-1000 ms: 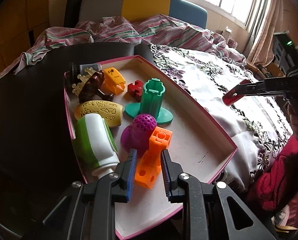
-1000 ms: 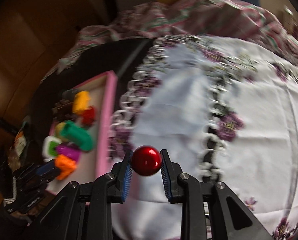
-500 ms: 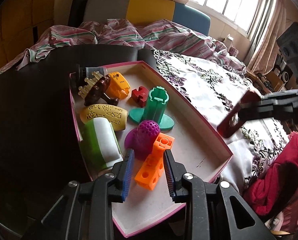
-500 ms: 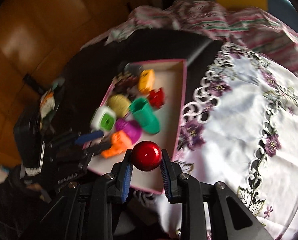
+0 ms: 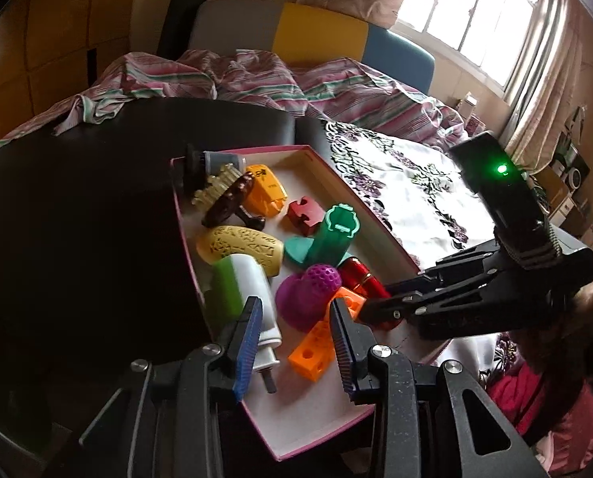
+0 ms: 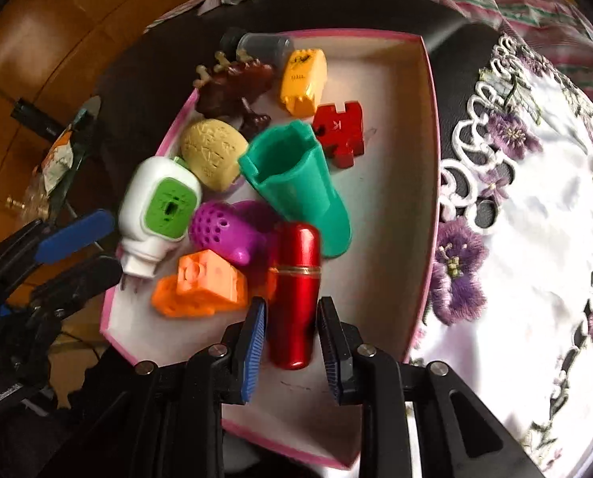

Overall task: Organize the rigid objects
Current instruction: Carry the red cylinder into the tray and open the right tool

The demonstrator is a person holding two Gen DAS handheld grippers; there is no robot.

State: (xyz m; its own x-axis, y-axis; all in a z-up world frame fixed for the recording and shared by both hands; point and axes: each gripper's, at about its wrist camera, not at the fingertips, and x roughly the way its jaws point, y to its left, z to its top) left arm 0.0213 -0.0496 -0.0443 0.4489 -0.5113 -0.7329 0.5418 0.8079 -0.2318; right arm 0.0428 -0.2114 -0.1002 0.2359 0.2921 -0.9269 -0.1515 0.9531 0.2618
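A pink-rimmed box (image 5: 360, 207) (image 6: 430, 127) holds several toys: an orange block (image 5: 320, 338) (image 6: 201, 283), a purple perforated piece (image 5: 308, 290) (image 6: 228, 231), a green stand (image 5: 328, 235) (image 6: 296, 183), a white-and-green bottle (image 5: 240, 290) (image 6: 157, 207). A red metallic cylinder (image 6: 296, 290) (image 5: 360, 277) lies inside the box between my right gripper's (image 6: 290, 338) fingers, which stand a little apart from it. My left gripper (image 5: 294, 338) is open and empty above the box's near end, over the orange block.
The box sits on a dark table (image 5: 77, 207) beside a white cloth with purple flowers (image 6: 535, 219) (image 5: 408, 183). A striped blanket (image 5: 256, 79) lies behind. A brown comb (image 6: 232, 83), yellow toys and a red puzzle piece (image 6: 340, 131) fill the box's far end.
My right gripper has carried the red cylinder from over the cloth into the box and lowered it to lie flat; its fingers have parted. My left gripper has barely moved.
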